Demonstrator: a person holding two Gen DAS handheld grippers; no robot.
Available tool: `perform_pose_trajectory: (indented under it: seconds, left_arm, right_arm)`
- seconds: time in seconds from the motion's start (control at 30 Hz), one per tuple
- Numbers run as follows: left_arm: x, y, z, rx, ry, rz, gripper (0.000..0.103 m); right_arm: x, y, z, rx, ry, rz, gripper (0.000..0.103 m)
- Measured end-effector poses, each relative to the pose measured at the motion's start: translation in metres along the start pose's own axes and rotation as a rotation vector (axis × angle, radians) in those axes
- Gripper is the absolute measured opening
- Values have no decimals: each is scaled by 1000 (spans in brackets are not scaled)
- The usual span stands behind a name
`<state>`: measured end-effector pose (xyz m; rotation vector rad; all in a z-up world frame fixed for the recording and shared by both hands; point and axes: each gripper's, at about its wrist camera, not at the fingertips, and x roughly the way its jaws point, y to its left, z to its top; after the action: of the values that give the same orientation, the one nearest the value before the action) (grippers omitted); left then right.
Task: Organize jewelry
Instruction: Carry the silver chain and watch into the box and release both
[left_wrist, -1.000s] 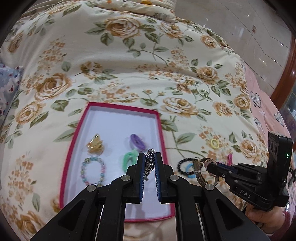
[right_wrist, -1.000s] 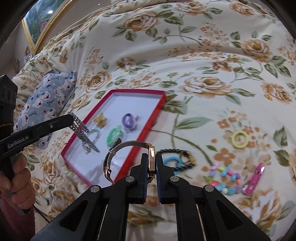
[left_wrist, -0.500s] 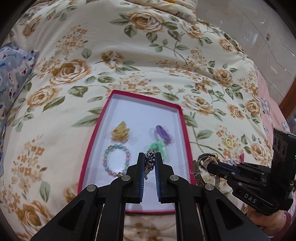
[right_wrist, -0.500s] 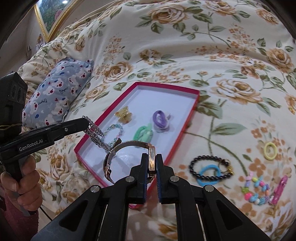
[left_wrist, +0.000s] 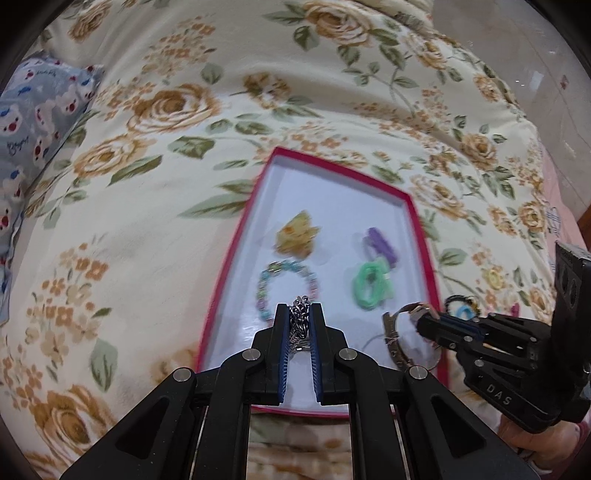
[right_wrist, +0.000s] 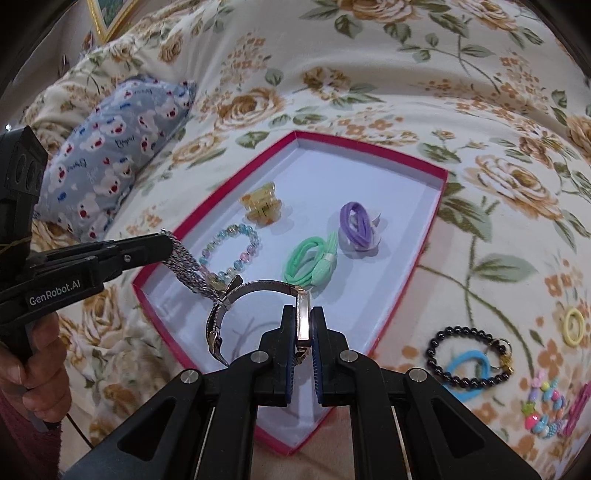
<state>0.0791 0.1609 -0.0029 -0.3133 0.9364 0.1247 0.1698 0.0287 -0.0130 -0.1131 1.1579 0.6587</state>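
Right wrist view, from the left: the left gripper (right_wrist: 168, 242) has its jaws closed on a silver chain (right_wrist: 190, 273) that dangles limp over the near-left corner of the red tray (right_wrist: 441, 192) on the bed. At centre, the right gripper (right_wrist: 303, 325) has its jaws clamped on the case of a watch (right_wrist: 258, 291), whose mesh band arcs stiffly leftward. Both look light; the chain will likely swing and pool, so the watch's rigid case seems the surest hold.
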Motion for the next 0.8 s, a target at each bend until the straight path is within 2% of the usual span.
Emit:
perform_pose_trajectory:
  seconds: [0.23,0.53,0.7,0.8]
  left_arm:
    - [25,13,-1,-47,43,37,9]
    - [40,10,-3,-40,61,80,10]
    - [43,13,-3,-54,74,78,10]
    - [44,14,-2,-63,78,83,15]
  right_arm:
    - [17,3,-2,-29,41,-26,7]
    - [26,8,0,-65,64,-42,8]
    - [27,11,0,-66,69,-34,13]
    - [26,10,-2,-59,66,-28,14]
